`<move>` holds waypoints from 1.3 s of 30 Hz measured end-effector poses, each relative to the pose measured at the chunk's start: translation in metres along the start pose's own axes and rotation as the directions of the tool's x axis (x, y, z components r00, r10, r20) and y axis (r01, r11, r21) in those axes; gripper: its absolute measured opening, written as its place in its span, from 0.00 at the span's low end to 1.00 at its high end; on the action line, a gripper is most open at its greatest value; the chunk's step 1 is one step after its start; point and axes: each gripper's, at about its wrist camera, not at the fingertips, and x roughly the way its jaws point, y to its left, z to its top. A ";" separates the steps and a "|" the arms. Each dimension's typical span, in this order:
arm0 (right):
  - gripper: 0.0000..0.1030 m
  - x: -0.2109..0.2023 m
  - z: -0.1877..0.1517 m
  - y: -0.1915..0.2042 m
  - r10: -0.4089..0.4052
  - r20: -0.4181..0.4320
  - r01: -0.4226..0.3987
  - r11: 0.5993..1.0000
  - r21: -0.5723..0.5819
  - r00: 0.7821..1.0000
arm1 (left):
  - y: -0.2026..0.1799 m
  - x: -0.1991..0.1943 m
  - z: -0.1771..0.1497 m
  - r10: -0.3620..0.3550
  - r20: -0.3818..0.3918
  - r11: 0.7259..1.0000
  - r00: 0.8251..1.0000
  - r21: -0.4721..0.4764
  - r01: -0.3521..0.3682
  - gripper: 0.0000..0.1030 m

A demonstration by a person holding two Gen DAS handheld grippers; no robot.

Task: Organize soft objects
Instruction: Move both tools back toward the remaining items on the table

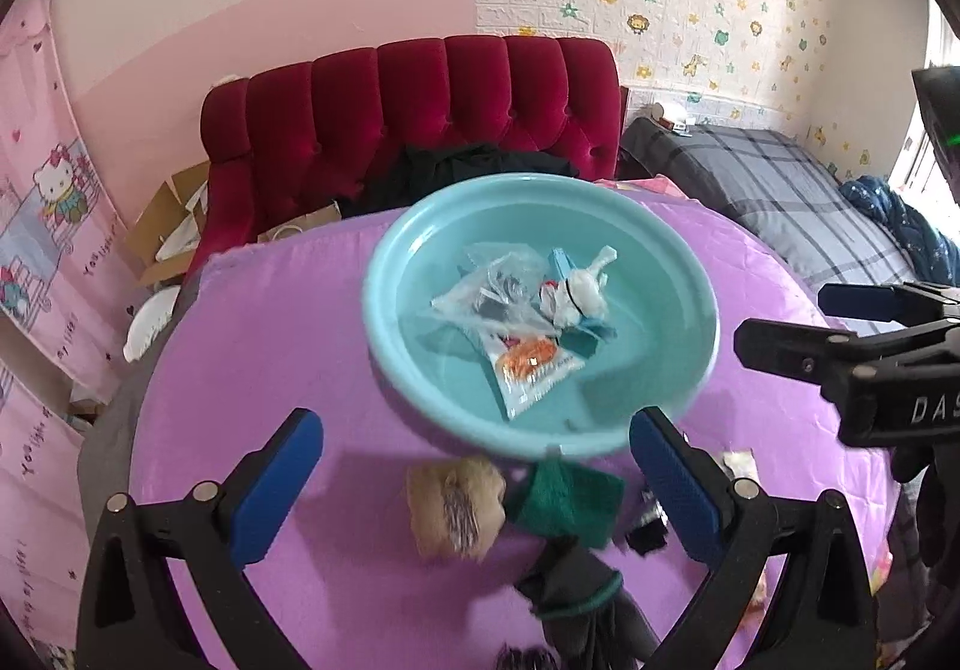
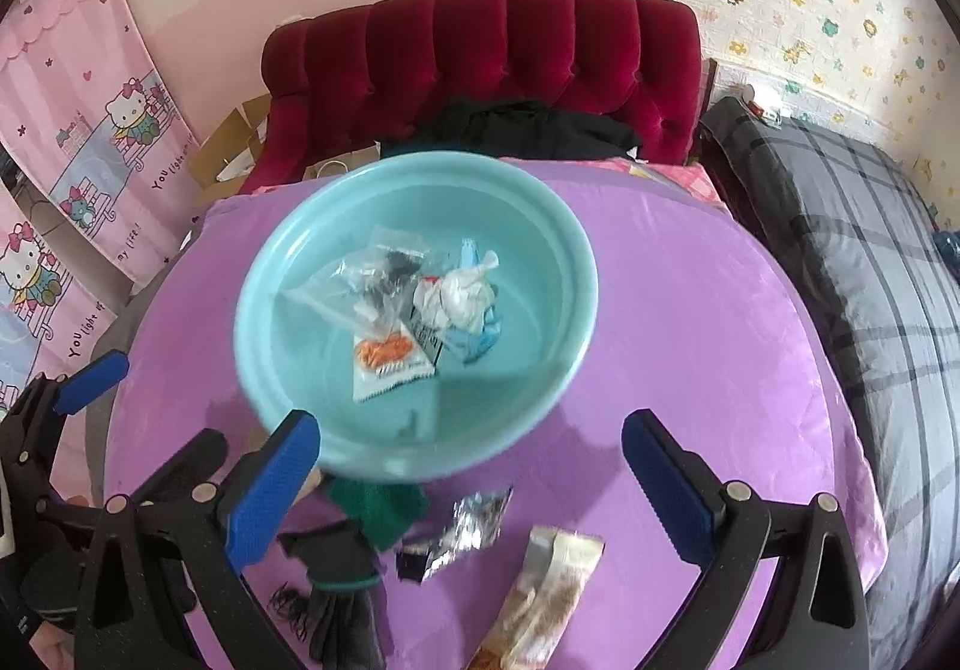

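Both grippers hang over the purple cloth (image 1: 252, 346), jaws spread wide, nothing held. The basin (image 1: 420, 400) sits at 12 o'clock from both, already holding clear bags and wrappers (image 1: 516, 310). Loose soft things lie on the cloth at the basin's near rim.

Left gripper (image 1: 477, 487): the fuzzy roll (image 1: 453, 508) lies right between its fingers, slightly toward 9 o'clock, long axis hard to judge from blur. The green cloth (image 1: 570, 502) is just beside the roll at 3 o'clock, touching the dark glove (image 1: 576, 604) at 6 o'clock. Left looks nearer to all three, so the roll seems its likely pick.

Right gripper (image 2: 471, 481): foil wrapper (image 2: 468, 526) lies between its fingers, and the snack bar (image 2: 546, 598) at 5 o'clock, long axis running roughly 12 to 6.

Right view shows foil and bar clearly; left view shows only scraps of them behind its right finger. The roll shows only in the left view. Each view catches the other gripper at its edge
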 end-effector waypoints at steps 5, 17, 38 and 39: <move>1.00 -0.014 -0.023 -0.002 0.002 -0.004 -0.002 1.000 0.001 1.000 | 0.005 -0.010 -0.020 0.004 -0.010 1.000 1.000 -0.015 -0.004 1.00; 1.00 -0.028 -0.074 -0.001 -0.042 -0.015 0.042 0.999 -0.017 0.999 | 0.016 -0.021 -0.074 0.008 -0.039 1.000 0.999 -0.030 -0.009 1.00; 1.00 0.006 -0.145 -0.011 -0.075 -0.127 0.082 0.995 0.052 0.989 | 0.008 0.005 -0.155 -0.015 -0.177 1.000 0.984 0.014 0.018 1.00; 1.00 0.007 -0.148 -0.011 -0.076 -0.133 0.084 0.995 0.054 0.988 | 0.008 0.007 -0.157 -0.012 -0.184 1.000 0.983 0.020 0.016 1.00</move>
